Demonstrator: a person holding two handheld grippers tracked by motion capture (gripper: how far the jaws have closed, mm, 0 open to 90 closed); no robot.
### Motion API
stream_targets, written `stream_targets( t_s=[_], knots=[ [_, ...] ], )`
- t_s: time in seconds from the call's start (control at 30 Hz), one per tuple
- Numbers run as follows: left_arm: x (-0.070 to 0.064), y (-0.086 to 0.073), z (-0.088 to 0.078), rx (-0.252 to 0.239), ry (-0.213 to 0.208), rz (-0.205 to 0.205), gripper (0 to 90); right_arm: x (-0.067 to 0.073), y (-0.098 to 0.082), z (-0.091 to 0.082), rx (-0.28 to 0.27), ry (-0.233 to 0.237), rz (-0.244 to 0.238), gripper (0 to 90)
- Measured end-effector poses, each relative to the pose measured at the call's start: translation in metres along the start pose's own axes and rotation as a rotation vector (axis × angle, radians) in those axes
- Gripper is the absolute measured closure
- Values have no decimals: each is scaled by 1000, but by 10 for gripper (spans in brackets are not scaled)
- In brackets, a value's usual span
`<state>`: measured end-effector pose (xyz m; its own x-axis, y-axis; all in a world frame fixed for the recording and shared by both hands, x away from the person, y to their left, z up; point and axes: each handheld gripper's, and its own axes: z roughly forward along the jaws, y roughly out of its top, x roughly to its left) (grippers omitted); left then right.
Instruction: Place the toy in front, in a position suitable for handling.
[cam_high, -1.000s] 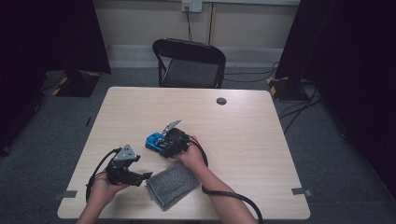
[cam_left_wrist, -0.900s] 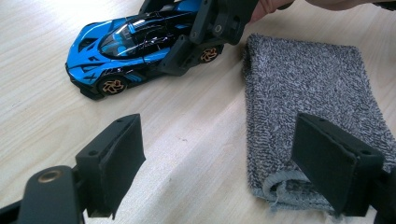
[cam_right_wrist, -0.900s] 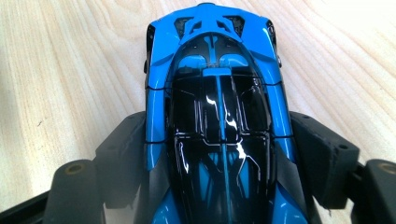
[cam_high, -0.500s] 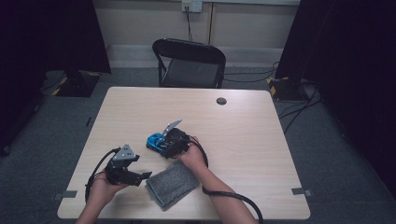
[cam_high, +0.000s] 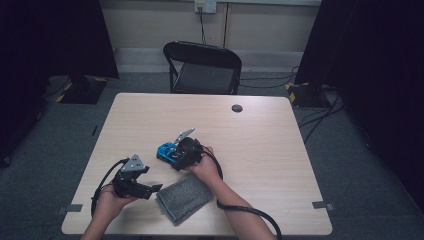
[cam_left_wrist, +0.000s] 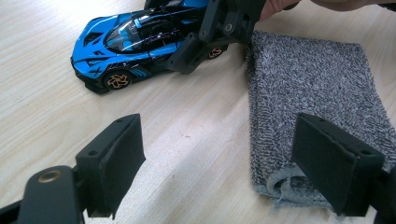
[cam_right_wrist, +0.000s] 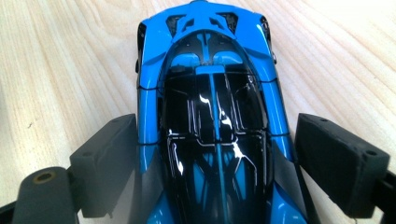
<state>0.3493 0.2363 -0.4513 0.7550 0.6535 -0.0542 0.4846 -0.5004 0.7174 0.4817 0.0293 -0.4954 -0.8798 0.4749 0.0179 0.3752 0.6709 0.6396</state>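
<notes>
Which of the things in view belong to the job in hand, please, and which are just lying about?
In the job:
- blue toy car, between the jaws of the right hand-held gripper, which have just been opening
- grey cloth, beside the car

Lying about:
- black folding chair
- round black cap in the table

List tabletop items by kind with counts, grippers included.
Toy car, blue: 1
Folded cloth, grey: 1
Handheld grippers, left and right: 2
Round grommet in the table: 1
Total: 5
</notes>
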Motion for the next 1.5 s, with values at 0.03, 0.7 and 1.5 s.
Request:
stream_targets(
  t_s=[0.03, 0.7, 1.5],
  knots=[
    [0, 0, 0, -1, -1, -1, 165, -1, 0, 0, -2, 0, 3, 139],
    [0, 0, 2, 7, -7, -4, 166, -2, 10, 2, 17, 19, 25, 137],
    [2, -1, 1, 2, 2, -11, 166, -1, 12, 0, 43, 23, 12, 263]
  ],
)
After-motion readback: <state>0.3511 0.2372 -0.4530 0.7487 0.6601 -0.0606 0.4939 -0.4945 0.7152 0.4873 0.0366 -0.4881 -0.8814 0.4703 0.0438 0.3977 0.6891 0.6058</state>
